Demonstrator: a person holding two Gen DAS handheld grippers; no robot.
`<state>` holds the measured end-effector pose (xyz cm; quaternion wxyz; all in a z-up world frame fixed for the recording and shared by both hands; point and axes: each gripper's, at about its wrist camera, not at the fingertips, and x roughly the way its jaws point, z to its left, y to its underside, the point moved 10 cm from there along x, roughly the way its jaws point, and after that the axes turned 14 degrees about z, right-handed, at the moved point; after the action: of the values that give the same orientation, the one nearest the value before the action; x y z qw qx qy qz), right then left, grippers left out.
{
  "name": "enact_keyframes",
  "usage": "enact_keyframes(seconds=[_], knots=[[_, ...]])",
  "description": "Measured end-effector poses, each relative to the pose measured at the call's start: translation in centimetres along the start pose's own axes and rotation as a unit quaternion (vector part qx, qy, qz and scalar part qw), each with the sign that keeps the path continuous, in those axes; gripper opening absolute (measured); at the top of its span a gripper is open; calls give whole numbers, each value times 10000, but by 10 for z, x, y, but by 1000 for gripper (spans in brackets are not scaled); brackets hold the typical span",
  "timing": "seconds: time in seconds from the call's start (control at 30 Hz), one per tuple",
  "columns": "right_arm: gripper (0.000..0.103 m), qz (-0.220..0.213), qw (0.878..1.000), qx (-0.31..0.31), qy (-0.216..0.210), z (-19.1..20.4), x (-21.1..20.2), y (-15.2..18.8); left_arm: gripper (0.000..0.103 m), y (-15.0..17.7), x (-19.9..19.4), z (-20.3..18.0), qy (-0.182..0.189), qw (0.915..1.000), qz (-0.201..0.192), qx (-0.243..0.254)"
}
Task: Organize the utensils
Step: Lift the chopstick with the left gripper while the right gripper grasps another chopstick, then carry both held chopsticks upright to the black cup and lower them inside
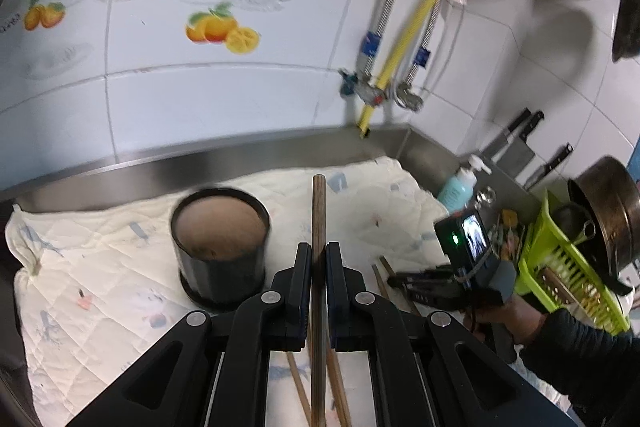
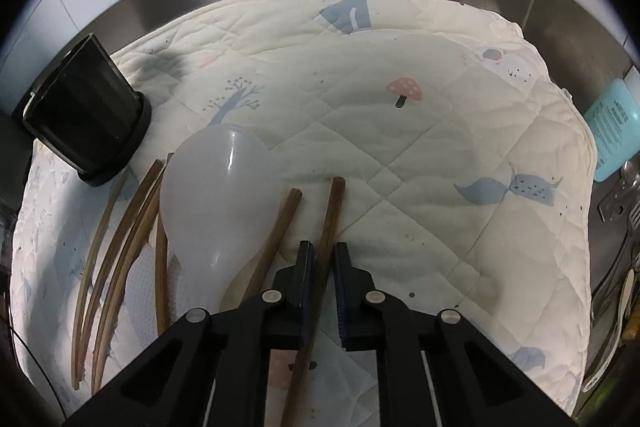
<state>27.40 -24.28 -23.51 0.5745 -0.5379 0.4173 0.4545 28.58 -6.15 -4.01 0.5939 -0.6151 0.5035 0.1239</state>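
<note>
- Here, going left to right in the left wrist view, a dark holder stands upright on the quilted cloth, its open mouth facing up, left of the left tool and apart from it.
- The left tool is clamped on one brown chopstick; the stick runs straight up between the two pads and its blunt end pokes out past the fingertips, lifted clear of the cloth.
- Below the tool, more chopsticks lie loose on the cloth.
- To the right, a hand in a dark sleeve holds the right tool low over the cloth, its tip at another stick.
- Further right, a green basket and a metal pot sit by the wall, with a blue bottle behind.
- In the right wrist view, the holder stands at the far left on the cloth, well apart from the right tool.
- Just beside it, a bundle of thin sticks lies fanned on the cloth.
- A white plastic ladle rests across them, bowl up.
- Right of the ladle, one chopstick lies free, just left of the tool.
- The right tool is closed on a single chopstick, which passes between its pads and lies on the cloth, its end sticking out ahead.
</note>
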Motion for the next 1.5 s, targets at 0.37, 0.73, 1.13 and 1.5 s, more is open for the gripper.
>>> enact_keyframes(seconds=[0.37, 0.73, 1.13, 1.5], knots=[[11, -951, 9955, 40, -26, 1, -68, -3, 7, -83, -31, 53, -90, 9947, -945, -394], [10, -1862, 9824, 130, -67, 12, -156, 2, 7, -153, -17, 91, 17, 9838, -1733, -456], [10, -2647, 9639, 261, -133, 29, -230, 3, 7, -188, 13, 114, -66, 9751, -2194, -315], [10, -2842, 9583, 9, -308, 62, -244, -15, 7, -180, 40, 128, -35, 9725, -2304, -341]])
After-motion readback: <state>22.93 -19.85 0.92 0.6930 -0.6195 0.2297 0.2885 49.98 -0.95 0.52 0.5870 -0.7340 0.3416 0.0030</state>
